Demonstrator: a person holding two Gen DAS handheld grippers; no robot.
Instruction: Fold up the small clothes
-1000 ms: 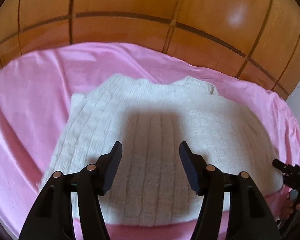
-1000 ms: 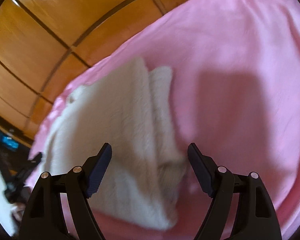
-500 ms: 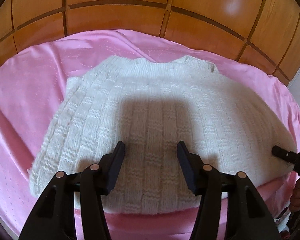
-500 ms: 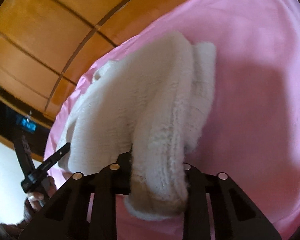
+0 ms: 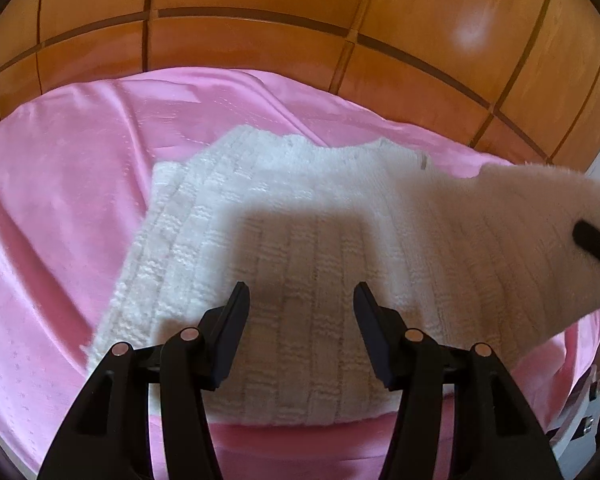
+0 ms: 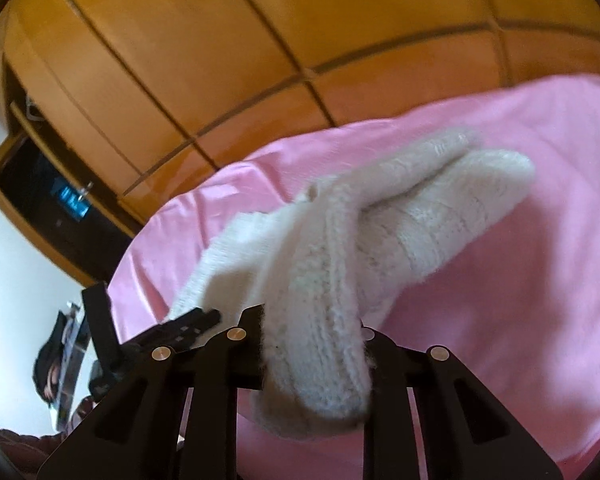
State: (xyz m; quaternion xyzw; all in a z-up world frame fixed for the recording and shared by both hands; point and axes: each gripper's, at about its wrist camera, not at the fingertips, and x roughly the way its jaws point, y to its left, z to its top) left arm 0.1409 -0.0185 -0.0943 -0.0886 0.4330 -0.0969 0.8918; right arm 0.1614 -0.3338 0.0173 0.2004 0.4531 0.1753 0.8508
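A white knitted sweater [image 5: 320, 232] lies on the pink sheet [image 5: 60, 200]. My left gripper [image 5: 300, 292] hovers open just above its near part, and nothing sits between the fingers. The sweater's right side is lifted off the sheet, with a finger of my right gripper [image 5: 596, 240] against it at the right edge. In the right wrist view, my right gripper [image 6: 310, 324] has its jaws closing on a thick fold of the sweater [image 6: 420, 216], the pads pressing it. The fold hangs up from the sheet [image 6: 540, 160]. The left gripper [image 6: 188, 322] shows low on the left.
Glossy wooden panels [image 5: 260, 8] rise behind the bed. A dark opening with a small blue light [image 6: 72, 200] lies at the left of the right wrist view. A hand [image 6: 52, 376] and white wall show at lower left. Bare pink sheet surrounds the sweater.
My right gripper went from open over the sweater's edge to shut on it, then lifted that side up and inward. The left gripper stayed open over the sweater.
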